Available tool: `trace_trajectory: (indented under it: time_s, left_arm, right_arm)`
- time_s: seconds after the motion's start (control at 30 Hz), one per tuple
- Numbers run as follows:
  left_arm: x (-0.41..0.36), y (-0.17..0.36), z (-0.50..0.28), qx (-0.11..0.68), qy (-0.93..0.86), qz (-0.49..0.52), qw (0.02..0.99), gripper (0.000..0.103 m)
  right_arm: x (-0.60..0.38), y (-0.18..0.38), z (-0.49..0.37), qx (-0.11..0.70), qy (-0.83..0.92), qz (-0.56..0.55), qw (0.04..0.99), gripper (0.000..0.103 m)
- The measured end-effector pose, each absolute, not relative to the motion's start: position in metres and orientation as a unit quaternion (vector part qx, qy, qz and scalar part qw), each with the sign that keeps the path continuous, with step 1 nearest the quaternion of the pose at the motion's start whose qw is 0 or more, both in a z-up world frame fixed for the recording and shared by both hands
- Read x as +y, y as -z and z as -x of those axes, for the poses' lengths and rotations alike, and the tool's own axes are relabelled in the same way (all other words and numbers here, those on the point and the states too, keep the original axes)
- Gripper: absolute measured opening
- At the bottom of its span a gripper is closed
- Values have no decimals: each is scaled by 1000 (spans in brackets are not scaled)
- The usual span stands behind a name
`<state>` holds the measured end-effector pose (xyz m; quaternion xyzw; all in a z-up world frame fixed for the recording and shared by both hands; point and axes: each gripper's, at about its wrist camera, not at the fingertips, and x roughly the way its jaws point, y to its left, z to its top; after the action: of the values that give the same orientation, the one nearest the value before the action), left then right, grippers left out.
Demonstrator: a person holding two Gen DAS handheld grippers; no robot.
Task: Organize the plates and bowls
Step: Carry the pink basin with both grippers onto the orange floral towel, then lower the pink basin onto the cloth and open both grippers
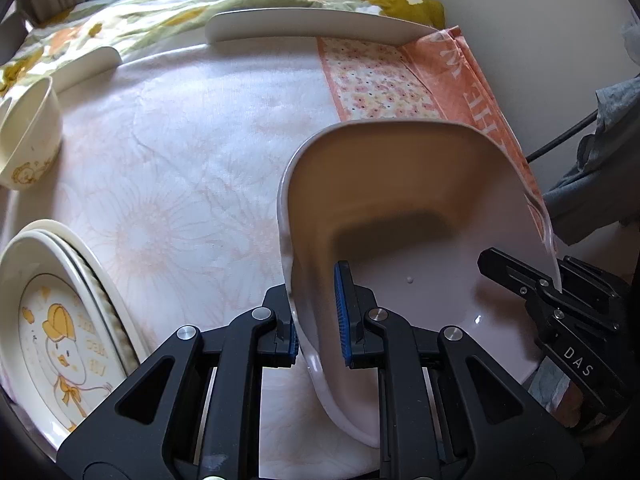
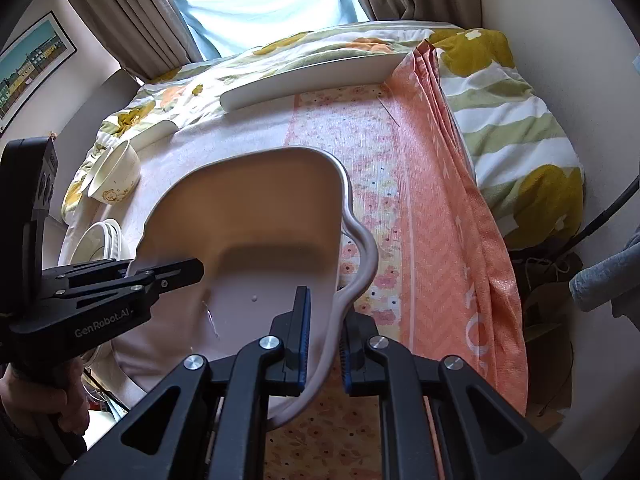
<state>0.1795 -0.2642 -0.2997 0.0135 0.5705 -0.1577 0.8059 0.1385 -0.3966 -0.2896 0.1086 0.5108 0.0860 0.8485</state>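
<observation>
Both grippers, left [image 1: 318, 330] and right [image 2: 324, 342], had their fingers clenched on opposite rims of the large pale-pink wavy-edged ceramic dish [image 1: 404, 216], held above the cloth-covered worktop [image 1: 180, 152]. Plates [image 1: 52, 316] already sat stacked; the cream bowl [image 1: 30, 136] remained unsorted.

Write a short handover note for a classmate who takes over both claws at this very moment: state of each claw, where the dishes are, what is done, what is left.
Left claw: shut on the left rim of the large pink dish.
Right claw: shut on the dish's opposite, wavy rim.
The dish hangs tilted over the cloth-covered table.
Stacked duck-print plates sit at the left edge; a small cream bowl lies behind them; a white platter sits at the far edge.
Done: the dish is gripped by both claws.
Left: set it down, then sort the bowl and platter.
</observation>
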Motion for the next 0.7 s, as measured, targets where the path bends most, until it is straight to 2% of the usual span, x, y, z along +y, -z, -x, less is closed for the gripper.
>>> trace_trajectory:
  time_s: [0.37,0.43,0.47,0.5,0.57,0.6,0.63,0.7]
  left_arm:
    - [-267,305,-180,577,144,-24,803,15]
    - [-267,305,-181,579,137,-25,803,32]
    - [-267,304,-182,579,133,-25,804,58]
    - [-266,302,-182,573,131,-23,808,81]
    - [-263,293,-180,555,131,-10,821,89]
    - [-262,290,-180,552,133,-6,823,90]
    - [-262,287,-181,551,132,-4,824,90]
    - [-260,280,-181,548,126,-3,827,90]
  right_arm:
    - [-398,295,-135,516,-93,-104,845,12]
    - [-398,295,-135,515,-91,-103,846,12]
    - [-398,294,-135,513,-92,-102,847,12]
    - [-397,293,-135,512,-92,-97,849,19]
    - [-396,291,-133,508,-87,-82,853,49]
    - [-396,290,-131,503,-89,-79,856,74]
    - [-397,289,-129,496,-92,-80,860,90]
    - [-400,285,-121,479,-99,-80,869,93]
